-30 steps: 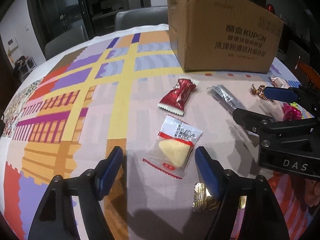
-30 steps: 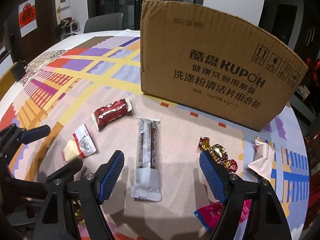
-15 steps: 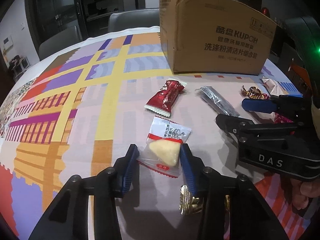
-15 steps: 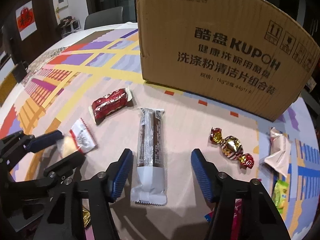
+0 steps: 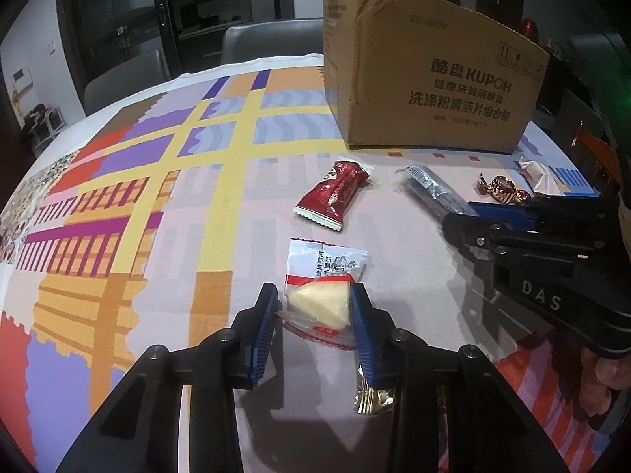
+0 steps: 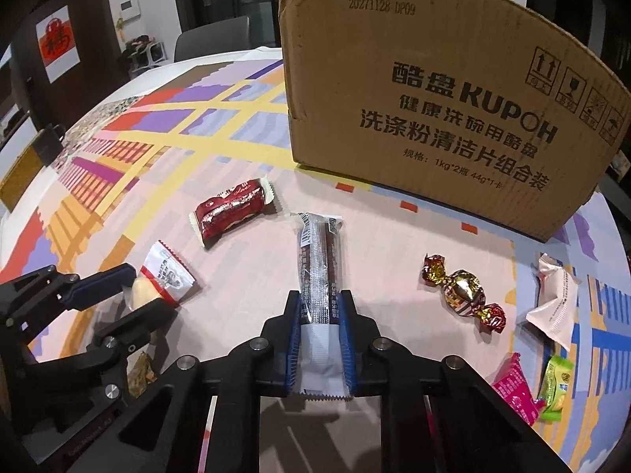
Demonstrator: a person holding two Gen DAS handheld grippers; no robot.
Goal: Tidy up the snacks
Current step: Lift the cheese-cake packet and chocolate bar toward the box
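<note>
Dim room, bright patchwork cloth over the counter [image 5: 130, 205], and on it the snacks are scattered in front of a cardboard box [image 6: 445, 110]. Two of them have just been caught. The cheese-wedge packet [image 5: 321, 299] now sits pinched between the blue pads of the left gripper [image 5: 313, 317], whose jaws have just been closing; a moment ago they stood wide on either side of it. The long dark snack bar [image 6: 317, 276] is clamped at its near end by the right gripper [image 6: 318, 333], jaws drawn in tight against the wrapper where a second back they were spread well clear. Both packets appear to lie flat on the cloth, not lifted yet.

So, as I read it, the grasps are made and the carrying comes next, presumably toward the box. The bar is held only by one end, so it may droop or swing when raised.

Farther out, untouched: a red wrapped snack [image 6: 232, 209] beside the bar, a gold foil candy [image 6: 461, 291], a white packet [image 6: 556, 299], and pink [image 6: 514, 388] and green [image 6: 556, 382] packets near the counter's right edge.
</note>
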